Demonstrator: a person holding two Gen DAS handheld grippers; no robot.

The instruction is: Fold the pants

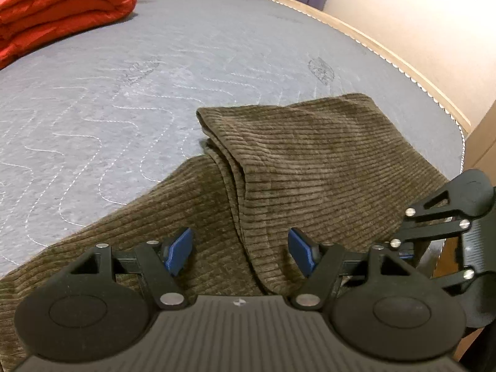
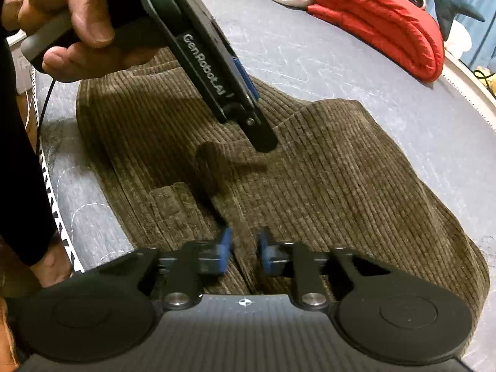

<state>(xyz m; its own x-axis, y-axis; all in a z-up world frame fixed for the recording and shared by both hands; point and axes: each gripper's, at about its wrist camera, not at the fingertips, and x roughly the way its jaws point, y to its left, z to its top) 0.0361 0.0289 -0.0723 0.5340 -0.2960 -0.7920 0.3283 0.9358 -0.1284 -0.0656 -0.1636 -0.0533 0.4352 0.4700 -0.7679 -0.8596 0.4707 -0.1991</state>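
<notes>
Olive-brown corduroy pants [image 1: 310, 167]: spread on the grey quilted mattress [image 1: 124, 93], at its near edge; one layer folded back over another, the fold ridge running toward the left tongs.
Left tongs [image 1: 241, 254]: above the pants, straddling the fold ridge; pads apart, clear of the cloth.
Right tongs [image 2: 243, 251]: at the near edge of the pants, to the right of the left tongs; pads closed on a raised fold of cloth.
Person's hand [image 2: 62, 21]: on the left tongs' handle, upper left in the right wrist view.
Red folded quilt [image 1: 59, 12]: on the mattress, far side, well apart from the pants.
</notes>
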